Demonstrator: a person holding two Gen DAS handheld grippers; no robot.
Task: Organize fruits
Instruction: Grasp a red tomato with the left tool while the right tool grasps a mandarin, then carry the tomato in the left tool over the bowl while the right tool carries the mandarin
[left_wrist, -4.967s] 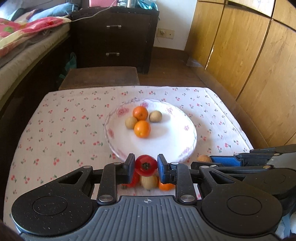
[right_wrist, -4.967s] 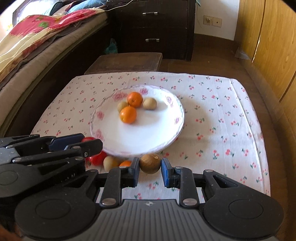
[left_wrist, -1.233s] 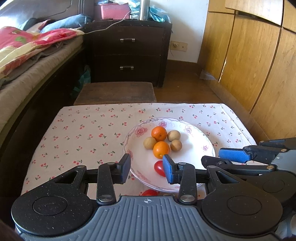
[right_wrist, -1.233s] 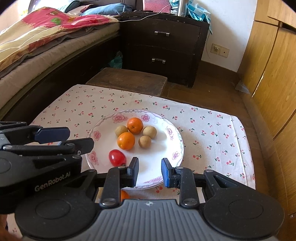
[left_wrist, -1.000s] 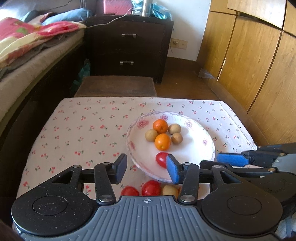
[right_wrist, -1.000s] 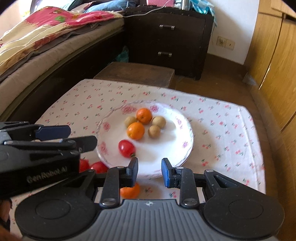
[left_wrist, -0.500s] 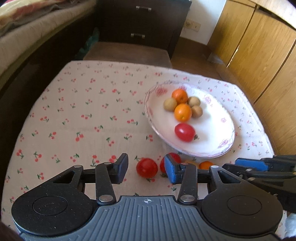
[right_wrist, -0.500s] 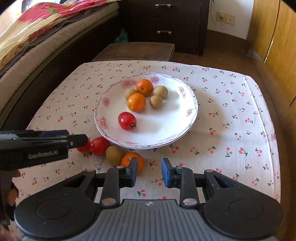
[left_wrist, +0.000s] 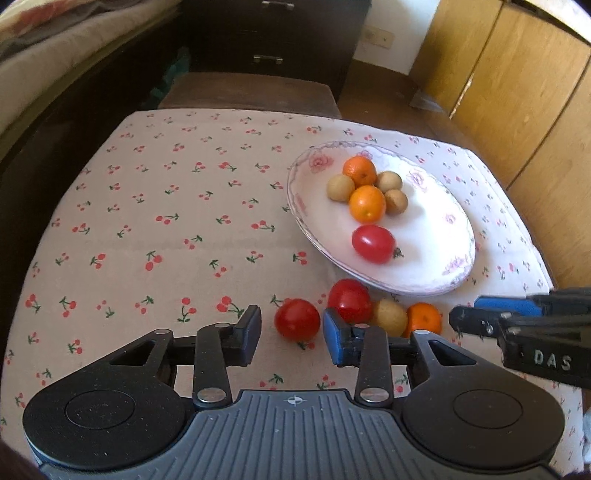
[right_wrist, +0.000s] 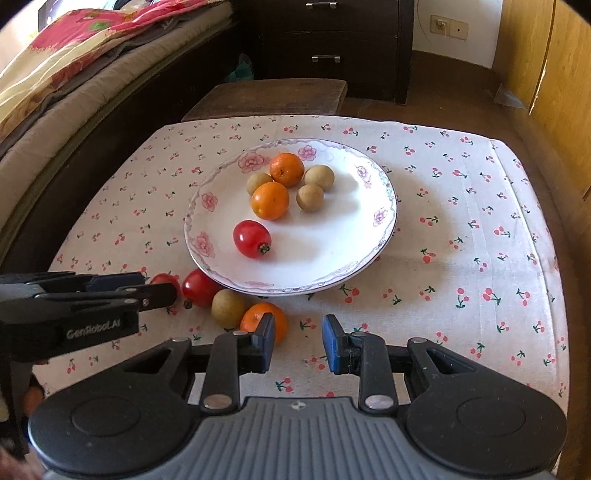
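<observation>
Red tomato on the cherry-print cloth, lying between the fingers of the left gripper. Jaws just been closing around it, not yet pressing: a clear gap on its left side, the blue pad on its right just beside the skin. Second tomato just past that blue pad, beyond its tip. Brown fruit and small orange in a row further right of the left gripper, close against the near rim of the white plate. Ahead and to the right of the left gripper, on the plate: one oval tomato nearest, then two oranges and three brown fruits bunched together beyond it.

Right gripper drawn in to its narrowest, holding nothing, only bare cloth in the slim gap between its pads. Small orange just behind its left fingertip, partly hidden by it; brown fruit further to its left; plate straight ahead of it.
</observation>
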